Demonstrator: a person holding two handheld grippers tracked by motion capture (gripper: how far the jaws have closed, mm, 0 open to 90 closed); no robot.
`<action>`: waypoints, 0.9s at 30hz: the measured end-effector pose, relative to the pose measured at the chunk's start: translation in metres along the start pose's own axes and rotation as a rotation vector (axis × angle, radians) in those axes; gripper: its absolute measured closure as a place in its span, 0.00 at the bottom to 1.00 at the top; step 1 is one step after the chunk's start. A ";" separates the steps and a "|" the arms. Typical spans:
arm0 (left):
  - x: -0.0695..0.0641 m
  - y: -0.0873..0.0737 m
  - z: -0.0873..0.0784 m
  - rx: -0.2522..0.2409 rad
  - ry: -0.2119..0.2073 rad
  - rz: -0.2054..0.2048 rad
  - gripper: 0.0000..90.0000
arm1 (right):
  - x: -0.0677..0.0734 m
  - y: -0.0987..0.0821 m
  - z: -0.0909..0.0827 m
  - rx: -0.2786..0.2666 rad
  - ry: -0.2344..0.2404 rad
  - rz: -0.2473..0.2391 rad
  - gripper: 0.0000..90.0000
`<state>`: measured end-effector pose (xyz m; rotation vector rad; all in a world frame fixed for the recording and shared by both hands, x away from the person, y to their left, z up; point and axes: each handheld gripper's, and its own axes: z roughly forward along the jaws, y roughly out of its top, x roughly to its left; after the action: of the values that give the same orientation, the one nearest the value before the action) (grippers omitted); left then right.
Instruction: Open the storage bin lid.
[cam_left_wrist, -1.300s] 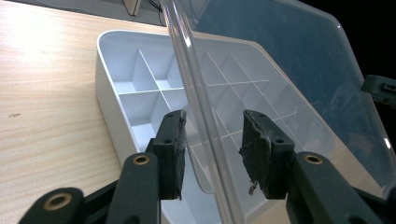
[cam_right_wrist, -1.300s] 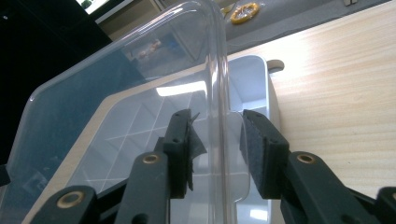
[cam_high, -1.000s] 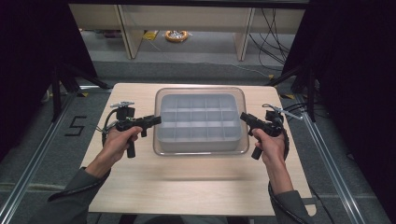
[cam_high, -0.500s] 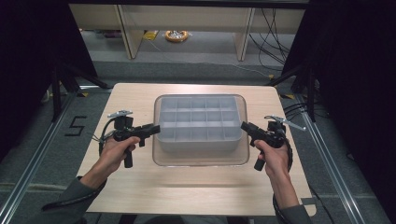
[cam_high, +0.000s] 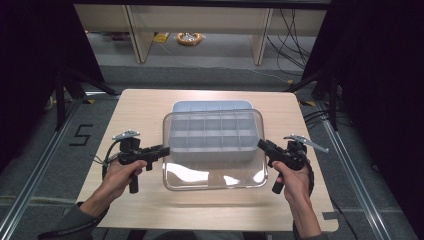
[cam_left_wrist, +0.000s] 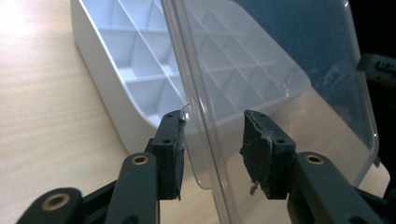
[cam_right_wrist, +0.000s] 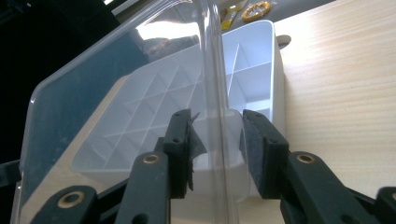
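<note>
With the left claw (cam_high: 165, 150) and right claw (cam_high: 261, 144) each clamped on an end of the clear lid (cam_high: 215, 172), it hangs tilted above the white divided box (cam_high: 210, 131) on the surface (cam_high: 140, 107), already lifted off but not yet set down.

lid (cam_high: 215, 172) before and over organizer box (cam_high: 210, 135) | box on table (cam_high: 145, 107)

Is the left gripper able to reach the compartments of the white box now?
Probably not: the left gripper is shut on the clear lid, which the right gripper also holds, and the lid hangs over part of the white box.
</note>
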<state>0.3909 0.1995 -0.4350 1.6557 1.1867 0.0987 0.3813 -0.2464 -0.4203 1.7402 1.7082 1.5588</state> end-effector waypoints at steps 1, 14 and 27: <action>0.000 -0.003 -0.001 0.003 -0.002 0.002 0.65 | -0.001 -0.002 -0.001 0.000 0.010 -0.020 0.72; -0.001 -0.024 -0.013 0.017 -0.028 -0.005 0.65 | 0.002 -0.026 -0.012 0.030 0.020 -0.012 0.72; -0.001 -0.034 -0.011 0.030 -0.028 -0.002 0.64 | -0.007 -0.041 -0.015 0.035 0.022 -0.009 0.71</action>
<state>0.3620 0.2049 -0.4553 1.6773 1.1741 0.0565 0.3485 -0.2479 -0.4497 1.7357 1.7610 1.5588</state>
